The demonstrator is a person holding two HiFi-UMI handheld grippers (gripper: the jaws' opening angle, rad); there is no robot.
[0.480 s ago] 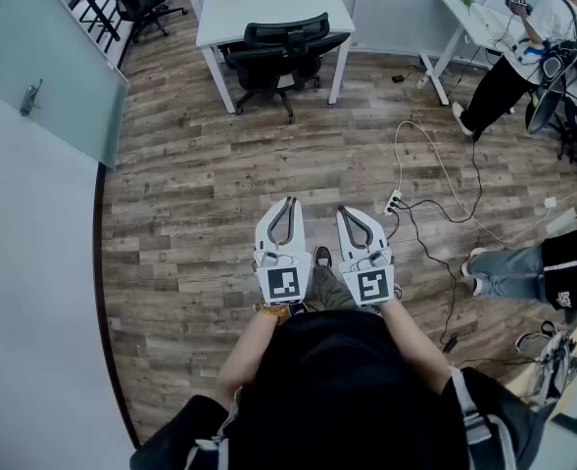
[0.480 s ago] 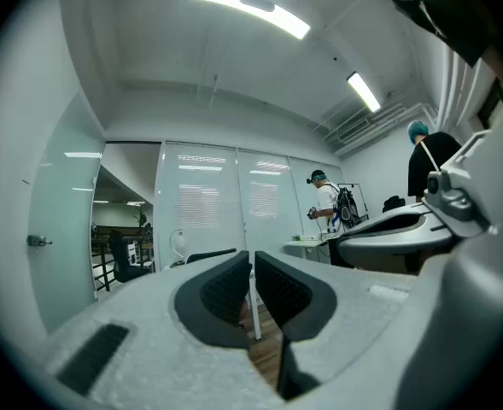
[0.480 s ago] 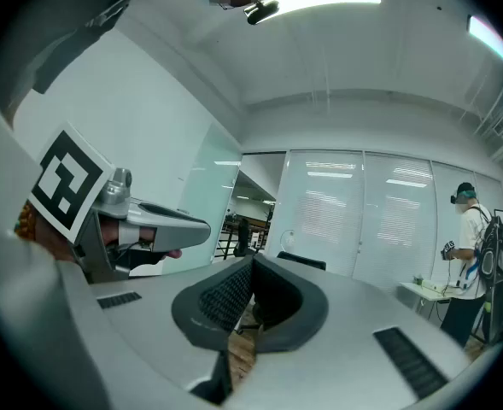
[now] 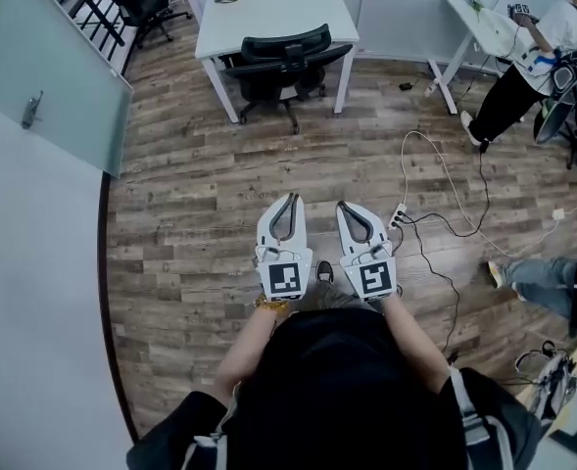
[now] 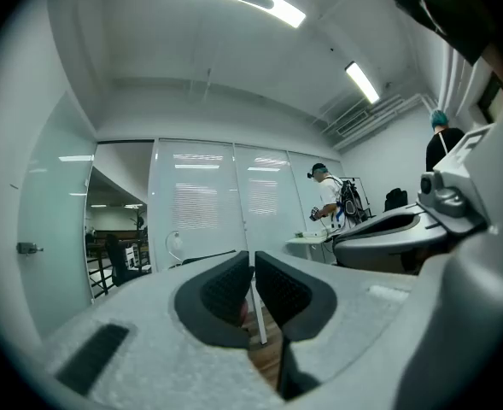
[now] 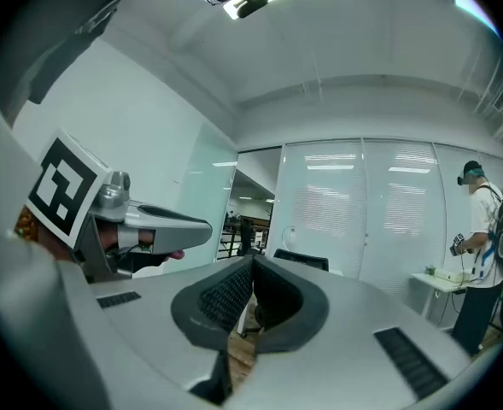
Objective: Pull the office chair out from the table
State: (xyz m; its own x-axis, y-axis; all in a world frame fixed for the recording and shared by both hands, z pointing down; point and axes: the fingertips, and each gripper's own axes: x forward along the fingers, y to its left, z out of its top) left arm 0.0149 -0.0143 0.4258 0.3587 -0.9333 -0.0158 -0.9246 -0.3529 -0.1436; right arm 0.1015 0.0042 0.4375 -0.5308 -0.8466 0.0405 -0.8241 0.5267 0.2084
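Note:
A black office chair is tucked under a white table at the far end of the wood floor. Its backrest shows small and far off past my right gripper's tips. My left gripper and right gripper are held side by side, level, well short of the chair, pointing toward it. Both are shut with nothing between their jaws. In the left gripper view the left gripper has its pads together, and the table leg shows behind them.
A glass partition with a door handle lines the left. A white cable and power strip trail over the floor to the right. A person works at another white table at the right. Someone's leg reaches in from the right edge.
The view has crept forward a little toward the chair and table. The leg at the right has drawn back toward the edge. Both grippers stay shut, side by side.

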